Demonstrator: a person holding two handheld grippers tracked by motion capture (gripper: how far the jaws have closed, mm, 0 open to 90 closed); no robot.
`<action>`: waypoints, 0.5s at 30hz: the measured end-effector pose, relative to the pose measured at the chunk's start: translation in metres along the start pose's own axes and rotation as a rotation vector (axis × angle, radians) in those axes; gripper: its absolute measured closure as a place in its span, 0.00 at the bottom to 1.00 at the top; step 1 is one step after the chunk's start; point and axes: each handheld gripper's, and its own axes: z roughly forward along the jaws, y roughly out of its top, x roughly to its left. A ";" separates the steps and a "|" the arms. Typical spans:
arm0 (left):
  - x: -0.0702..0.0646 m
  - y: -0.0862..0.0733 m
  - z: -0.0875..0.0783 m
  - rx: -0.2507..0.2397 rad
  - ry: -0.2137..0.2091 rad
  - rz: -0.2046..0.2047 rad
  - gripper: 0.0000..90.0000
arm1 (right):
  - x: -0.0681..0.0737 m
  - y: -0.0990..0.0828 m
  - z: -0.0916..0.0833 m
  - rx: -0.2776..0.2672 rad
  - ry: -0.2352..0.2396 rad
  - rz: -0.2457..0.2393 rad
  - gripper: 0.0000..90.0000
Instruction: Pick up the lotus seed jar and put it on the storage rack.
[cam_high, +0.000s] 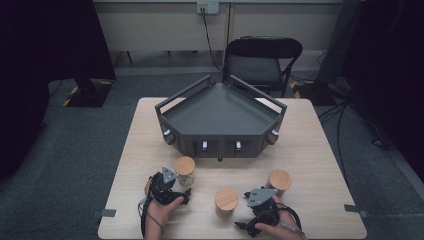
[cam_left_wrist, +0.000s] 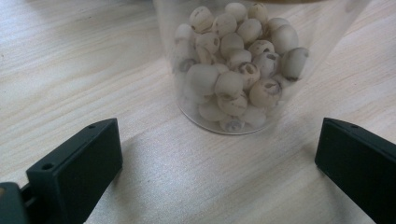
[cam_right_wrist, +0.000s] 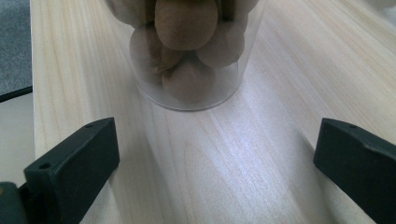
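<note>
A clear jar of pale round seeds (cam_left_wrist: 238, 65) stands on the wooden table just beyond my left gripper (cam_left_wrist: 217, 140), whose jaws are wide apart and hold nothing. From above, this jar (cam_high: 184, 169) has a wooden lid, and the left gripper (cam_high: 175, 191) sits just in front of it. A clear jar of brown nuts (cam_right_wrist: 187, 51) stands ahead of my right gripper (cam_right_wrist: 215, 137), which is open and empty. In the high view the right gripper (cam_high: 259, 206) rests beside the middle wooden-lidded jar (cam_high: 226, 199).
A third wooden-lidded jar (cam_high: 279, 181) stands to the right. A grey angular tray with rails and front knobs (cam_high: 220, 115) fills the far half of the table. A black chair (cam_high: 262, 60) stands behind the table. The near table edge (cam_high: 230, 236) runs under the person's hands.
</note>
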 end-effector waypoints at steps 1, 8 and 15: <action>0.000 0.000 0.000 0.001 0.001 0.000 0.00 | 0.000 0.000 0.000 0.000 0.000 0.000 0.00; 0.000 0.000 0.000 -0.001 0.004 -0.006 0.00 | 0.000 0.000 0.000 0.000 0.000 0.000 0.00; -0.001 0.001 0.001 -0.001 0.010 -0.017 0.00 | 0.000 0.000 0.000 0.000 0.000 0.000 0.00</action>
